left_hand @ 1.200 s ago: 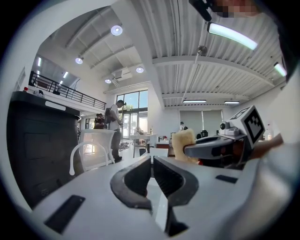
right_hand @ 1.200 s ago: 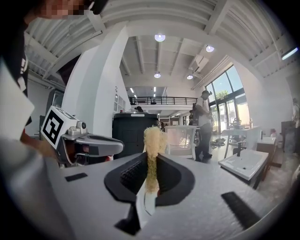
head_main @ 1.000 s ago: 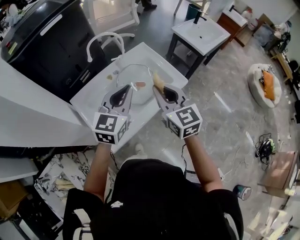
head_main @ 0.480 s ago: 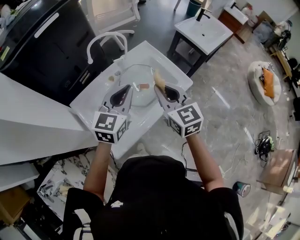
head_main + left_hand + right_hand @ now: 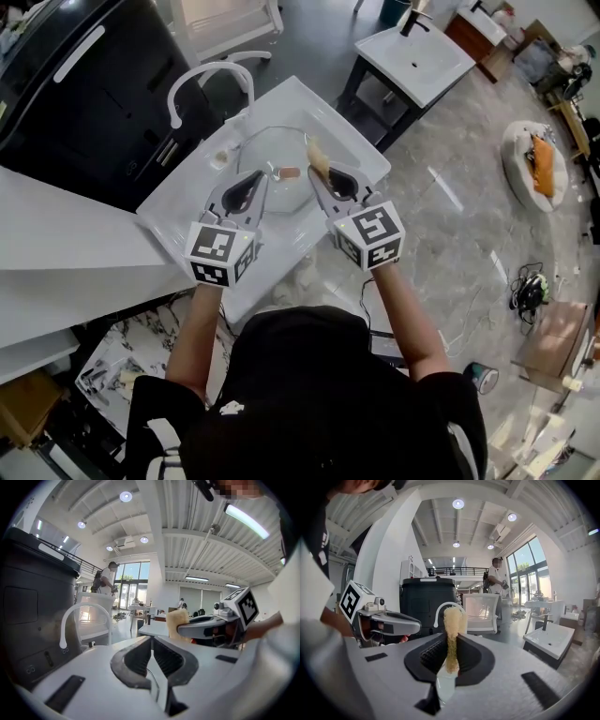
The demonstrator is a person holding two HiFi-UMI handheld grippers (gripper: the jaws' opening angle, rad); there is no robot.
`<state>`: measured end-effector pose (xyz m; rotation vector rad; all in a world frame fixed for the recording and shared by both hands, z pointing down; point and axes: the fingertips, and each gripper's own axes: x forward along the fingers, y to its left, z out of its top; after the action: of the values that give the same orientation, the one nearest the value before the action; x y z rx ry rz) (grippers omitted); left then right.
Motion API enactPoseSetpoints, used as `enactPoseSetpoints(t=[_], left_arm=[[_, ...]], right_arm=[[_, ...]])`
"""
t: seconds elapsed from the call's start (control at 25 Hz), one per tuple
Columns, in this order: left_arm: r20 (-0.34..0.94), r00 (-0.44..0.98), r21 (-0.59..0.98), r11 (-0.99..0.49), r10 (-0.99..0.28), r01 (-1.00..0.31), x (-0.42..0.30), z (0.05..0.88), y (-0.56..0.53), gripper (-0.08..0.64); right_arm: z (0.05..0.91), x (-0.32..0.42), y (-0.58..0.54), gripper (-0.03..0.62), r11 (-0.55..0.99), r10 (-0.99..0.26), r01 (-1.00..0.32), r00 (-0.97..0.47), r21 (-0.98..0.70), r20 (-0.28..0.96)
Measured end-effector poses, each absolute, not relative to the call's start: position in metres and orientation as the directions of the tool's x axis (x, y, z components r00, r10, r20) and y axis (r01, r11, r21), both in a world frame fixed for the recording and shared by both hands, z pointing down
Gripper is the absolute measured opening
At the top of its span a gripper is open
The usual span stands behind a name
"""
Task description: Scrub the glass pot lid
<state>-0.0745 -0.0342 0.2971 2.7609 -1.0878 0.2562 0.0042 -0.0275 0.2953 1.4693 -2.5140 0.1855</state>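
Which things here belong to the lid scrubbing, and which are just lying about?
In the job: glass pot lid, sponge in the right gripper, left gripper on the lid's rim, white sink.
Lying about: second washbasin, black cabinet, round cushion on the floor.

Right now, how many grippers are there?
2. The left gripper is shut on the glass pot lid's near rim; the right gripper holds a yellow sponge by its right side.

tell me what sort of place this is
Probably a bathroom-fixture showroom or open workshop: a white washbasin with an arched faucet, a second basin on a dark stand, and tall windows under a high ceiling.
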Motion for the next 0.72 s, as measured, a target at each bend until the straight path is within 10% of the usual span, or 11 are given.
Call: enactPoseSetpoints(t=[0.72], left_arm=[[0.375, 0.647, 0.133, -0.652, -0.664, -0.747, -0.049, 0.37, -0.118, 0.015]], right_arm=[[0.351, 0.038, -0.115, 0.02, 0.559, -0.761, -0.828, -0.532, -0.04, 0.371]])
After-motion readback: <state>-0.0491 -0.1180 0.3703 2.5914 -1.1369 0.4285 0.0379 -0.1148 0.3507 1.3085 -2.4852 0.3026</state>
